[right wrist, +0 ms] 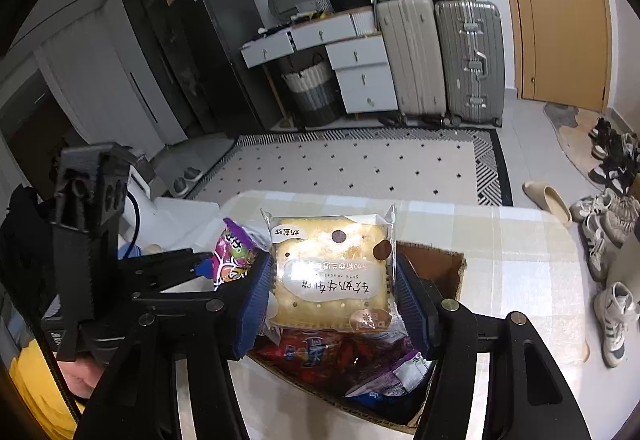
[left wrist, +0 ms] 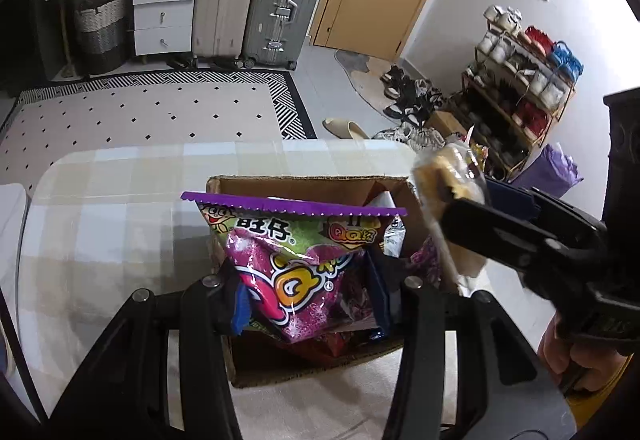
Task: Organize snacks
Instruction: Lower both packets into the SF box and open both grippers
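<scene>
Both tongs are clamped: left gripper [left wrist: 310,296] squeezes the purple gummy bag [left wrist: 296,264], right gripper [right wrist: 334,292] the cracker pack [right wrist: 332,272], both over the cardboard box [right wrist: 436,268], crackers at 3 o'clock of the gummies.

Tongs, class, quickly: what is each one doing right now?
Left tongs: closed on the purple candy bag.
Right tongs: closed on the cracker pack.

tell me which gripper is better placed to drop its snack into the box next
Left, probably: the left gripper holds the purple candy bag directly over the cardboard box; the right gripper's cracker pack hangs nearer its rim.
</scene>
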### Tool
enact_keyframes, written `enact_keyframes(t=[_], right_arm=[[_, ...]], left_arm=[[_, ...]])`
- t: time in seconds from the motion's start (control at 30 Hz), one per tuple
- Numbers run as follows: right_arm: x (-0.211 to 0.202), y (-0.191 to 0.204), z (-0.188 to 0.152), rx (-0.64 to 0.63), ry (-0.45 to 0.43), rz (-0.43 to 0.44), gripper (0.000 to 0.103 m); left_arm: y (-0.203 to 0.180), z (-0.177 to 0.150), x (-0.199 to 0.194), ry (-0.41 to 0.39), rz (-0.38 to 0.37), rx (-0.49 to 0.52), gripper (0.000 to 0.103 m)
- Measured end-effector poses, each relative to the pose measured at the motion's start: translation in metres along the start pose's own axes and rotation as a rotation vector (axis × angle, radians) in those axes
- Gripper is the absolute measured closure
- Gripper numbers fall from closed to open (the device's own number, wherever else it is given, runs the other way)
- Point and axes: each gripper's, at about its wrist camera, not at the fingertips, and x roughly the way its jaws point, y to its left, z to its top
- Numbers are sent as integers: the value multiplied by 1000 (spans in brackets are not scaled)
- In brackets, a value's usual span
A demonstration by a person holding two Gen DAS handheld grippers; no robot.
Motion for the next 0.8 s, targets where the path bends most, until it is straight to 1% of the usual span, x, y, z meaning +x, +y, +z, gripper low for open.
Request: enact_keyframes(t=[0.23,0.27,0.33,0.47,0.5,0.53,0.57,0.63,0.8], right_arm=[[16,-6,-5,-2,22,-17,43],[18,-6,-6,-4,26,-21,43],[17,-7,-9,-6,27,-27,43],[16,-11,-12,10,23,-27,43],[16,-13,-12,12,23,-28,43],[16,-14,-12,14,25,-28,43],[17,-14,-12,16,25,-27,43],[16,-14,-12,16,22,-34,43],[10,-17,-13,25,6,-36,43]], left_arm=[[-4,1,25,12,-1,13,60],[-4,-1,26,15,-5,9,60],[-2,-17,19,18,-8,9,60],[-6,-19,25,25,7,30,59],[-7,-19,25,28,7,33,58],[-10,-19,27,32,13,38,52],[-12,-19,28,38,19,47,49],[-13,-24,23,28,11,61,49],[-18,-22,13,11,18,91,40]])
